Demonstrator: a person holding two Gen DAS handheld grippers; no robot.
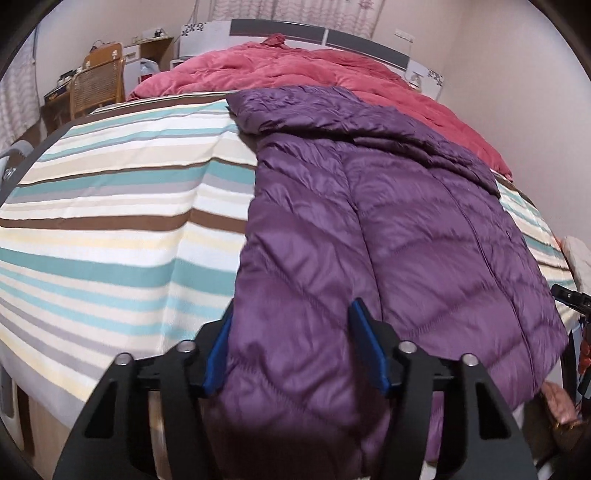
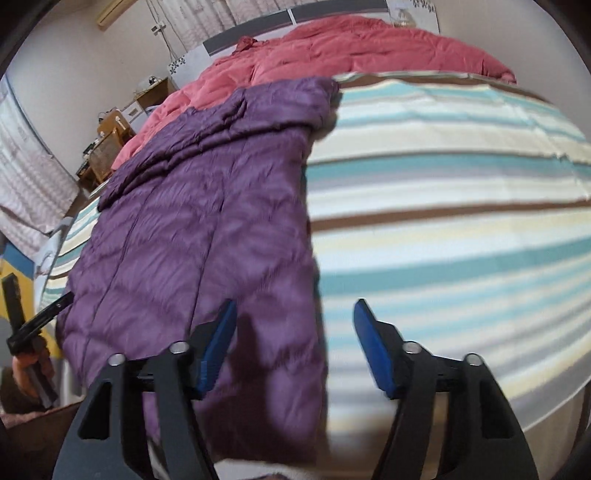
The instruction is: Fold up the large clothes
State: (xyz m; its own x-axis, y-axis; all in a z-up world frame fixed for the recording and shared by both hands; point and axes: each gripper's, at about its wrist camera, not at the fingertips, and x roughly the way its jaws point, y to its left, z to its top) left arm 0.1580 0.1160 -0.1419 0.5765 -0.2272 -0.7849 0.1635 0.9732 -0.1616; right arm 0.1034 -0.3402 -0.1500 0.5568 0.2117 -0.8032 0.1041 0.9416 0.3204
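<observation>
**A:** What is nearest in the left wrist view?

**B:** The left gripper [image 1: 291,325], at 6 o'clock. Its two blue-padded fingers [image 1: 369,343] stand spread wide apart with nothing clamped between them. The hem end of a purple quilted down jacket [image 1: 369,229] fills the gap between them and drapes over the near edge of the bed.

**A:** And the right wrist view?

**B:** The right gripper [image 2: 293,325] is also at 6 o'clock, fingers spread wide and holding nothing. The jacket's [image 2: 207,229] right edge runs between the two fingers, so the left finger [image 2: 218,343] is over purple fabric and the right finger over the striped bedsheet [image 2: 461,229].

**A:** How does the jacket lie?

**B:** Flat on the bed, long axis running from near to far, hem toward the cameras and collar end at 12 o'clock. A sleeve lies folded across the upper part. In the left view the striped bedsheet [image 1: 110,221] spreads toward 9 o'clock.

**A:** What is beyond it?

**B:** A rumpled pink-red duvet [image 1: 295,66] touches the jacket's far end, with the headboard [image 1: 332,35] behind it. At 10 o'clock in the left view stands a wicker-backed chair [image 1: 96,85].
</observation>
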